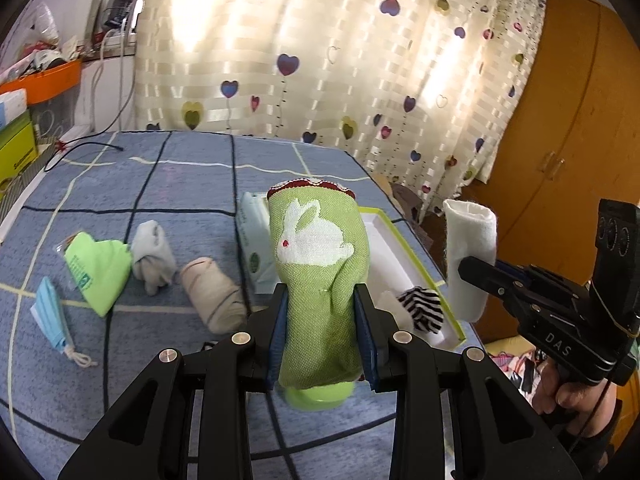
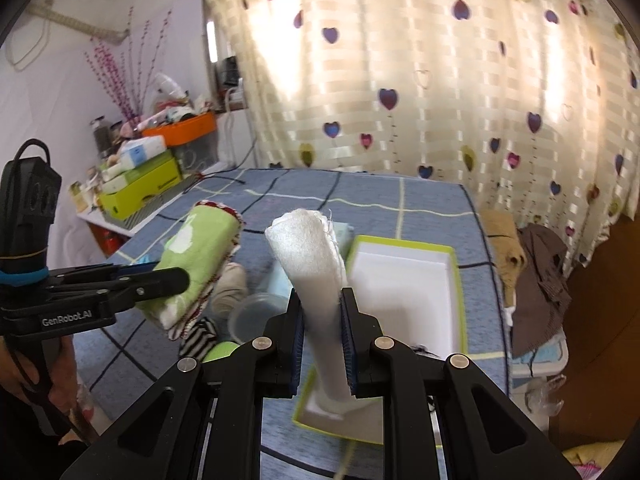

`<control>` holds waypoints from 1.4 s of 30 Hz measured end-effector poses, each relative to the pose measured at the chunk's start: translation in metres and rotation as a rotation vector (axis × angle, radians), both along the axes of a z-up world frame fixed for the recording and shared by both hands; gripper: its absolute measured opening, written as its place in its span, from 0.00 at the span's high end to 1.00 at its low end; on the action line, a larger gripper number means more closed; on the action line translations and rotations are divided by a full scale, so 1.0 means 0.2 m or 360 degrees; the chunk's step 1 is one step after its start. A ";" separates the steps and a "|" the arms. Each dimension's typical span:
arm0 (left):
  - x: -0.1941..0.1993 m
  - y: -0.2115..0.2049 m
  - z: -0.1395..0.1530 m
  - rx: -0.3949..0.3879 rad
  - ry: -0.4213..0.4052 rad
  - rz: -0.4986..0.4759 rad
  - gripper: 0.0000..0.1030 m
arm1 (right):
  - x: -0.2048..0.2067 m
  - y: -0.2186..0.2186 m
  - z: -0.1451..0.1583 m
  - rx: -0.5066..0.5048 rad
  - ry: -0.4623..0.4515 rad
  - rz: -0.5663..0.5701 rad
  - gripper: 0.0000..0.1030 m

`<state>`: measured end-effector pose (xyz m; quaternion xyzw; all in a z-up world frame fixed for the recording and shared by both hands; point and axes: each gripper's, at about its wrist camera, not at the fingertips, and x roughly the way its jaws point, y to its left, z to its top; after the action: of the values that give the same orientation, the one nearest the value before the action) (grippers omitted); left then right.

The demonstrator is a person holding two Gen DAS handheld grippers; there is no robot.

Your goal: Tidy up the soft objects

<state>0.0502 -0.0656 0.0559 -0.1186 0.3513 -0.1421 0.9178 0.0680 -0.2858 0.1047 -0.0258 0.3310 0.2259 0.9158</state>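
Observation:
My left gripper [image 1: 321, 296] is shut on a rolled green towel with a white rabbit [image 1: 316, 264] and holds it upright above the blue checked cloth. It also shows in the right wrist view [image 2: 196, 264]. My right gripper [image 2: 322, 304] is shut on a rolled white cloth [image 2: 312, 264], held above the white box with a green rim [image 2: 460, 312]. The white cloth also shows in the left wrist view [image 1: 468, 256]. A black-and-white striped sock [image 1: 422, 308] lies in the box [image 1: 416, 248].
On the cloth lie a beige roll [image 1: 214, 296], a grey sock bundle [image 1: 152, 256], a green pouch [image 1: 100, 268], a blue face mask [image 1: 52, 316] and a wipes pack [image 1: 256, 248]. A clear lid [image 2: 256, 312] lies left of the box. Shelf clutter stands at left.

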 end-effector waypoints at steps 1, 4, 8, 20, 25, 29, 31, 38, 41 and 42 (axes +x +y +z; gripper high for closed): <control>0.00 -0.01 0.00 0.0002 -0.0002 -0.0009 0.68 | 0.00 -0.02 0.00 0.0003 0.0002 -0.0015 0.85; 0.02 -0.07 0.01 0.0005 0.0001 -0.0048 0.68 | 0.00 -0.09 -0.02 0.0011 0.0014 -0.0059 0.84; 0.03 -0.14 0.01 0.0015 0.0009 -0.0091 0.68 | 0.01 -0.16 -0.04 0.0021 0.0036 -0.0104 0.85; 0.09 -0.33 -0.05 0.0044 0.0076 -0.0212 0.68 | 0.07 -0.27 -0.24 0.0041 0.0206 -0.0173 0.84; 0.12 -0.37 -0.06 0.0054 0.0093 -0.0225 0.68 | 0.13 -0.27 -0.35 0.0021 0.0299 -0.0205 0.84; 0.14 -0.37 -0.08 0.0061 0.0110 -0.0220 0.68 | 0.19 -0.25 -0.45 -0.0017 0.0374 -0.0233 0.84; 0.16 -0.38 -0.08 0.0064 0.0119 -0.0216 0.68 | 0.22 -0.25 -0.50 -0.0020 0.0419 -0.0248 0.82; 0.20 -0.40 -0.09 0.0063 0.0135 -0.0215 0.68 | 0.21 -0.27 -0.48 0.0053 0.0402 -0.0217 0.58; 0.21 -0.42 -0.09 0.0062 0.0138 -0.0225 0.68 | 0.19 -0.28 -0.44 0.0062 0.0368 -0.0228 0.58; 0.22 -0.43 -0.09 0.0064 0.0137 -0.0229 0.68 | 0.19 -0.30 -0.42 0.0074 0.0356 -0.0231 0.58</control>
<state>0.0942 -0.1524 0.0381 -0.0807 0.4009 -0.1954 0.8914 0.1054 -0.3453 0.0200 0.0449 0.4269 0.1681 0.8874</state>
